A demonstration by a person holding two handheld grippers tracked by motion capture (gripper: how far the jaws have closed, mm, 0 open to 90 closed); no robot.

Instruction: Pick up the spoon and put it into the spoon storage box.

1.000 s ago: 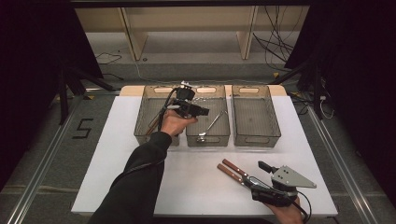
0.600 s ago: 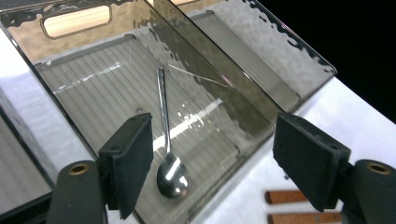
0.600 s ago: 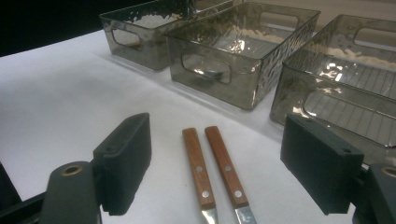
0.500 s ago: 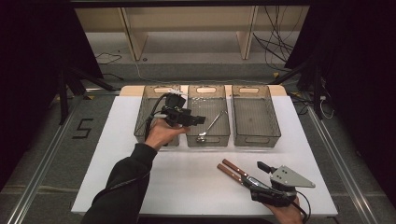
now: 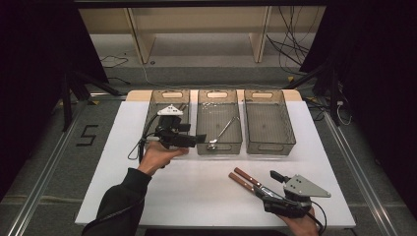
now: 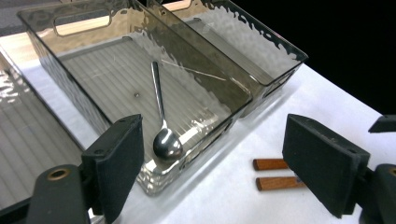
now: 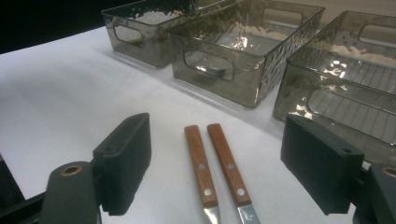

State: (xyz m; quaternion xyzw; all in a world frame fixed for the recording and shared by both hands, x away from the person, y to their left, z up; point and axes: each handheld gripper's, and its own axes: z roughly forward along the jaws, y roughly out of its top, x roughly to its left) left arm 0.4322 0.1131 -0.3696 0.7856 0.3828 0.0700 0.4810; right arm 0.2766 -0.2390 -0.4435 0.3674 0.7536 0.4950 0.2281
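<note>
Right in front of the right gripper (image 5: 270, 189), 2 knives (image 7: 217, 165) with brown wooden handles lie flat on the white surface (image 5: 196, 187). This gripper sits low, near the person's edge of the surface, and its 2 black jaws stand wide apart with nothing between them. In the right gripper view the 2 handles sit side by side, almost touching, in the middle of the gap between the jaws. The handles point away from the gripper and the metal blades point back toward it. So the long way of the knives runs nearly along the way the gripper looks.

Farther out from this gripper stand 3 see-through bins in a row. The middle bin (image 5: 219, 146) is the one straight past the knife handles.

Over by the near end of the left bin (image 5: 153, 109), the left gripper (image 5: 199, 140) hangs above the surface. Its jaws are wide apart too and hold nothing. Just ahead of it and a bit to its left, a spoon (image 6: 164, 130) lies in the middle bin. The round bowl of the spoon is at the near wall of the bin, and its thin handle points away.

The knives are well apart from the left gripper. The right gripper is much nearer, so I think it should take a knife. It would need to move a little forward and close across a handle.
</note>
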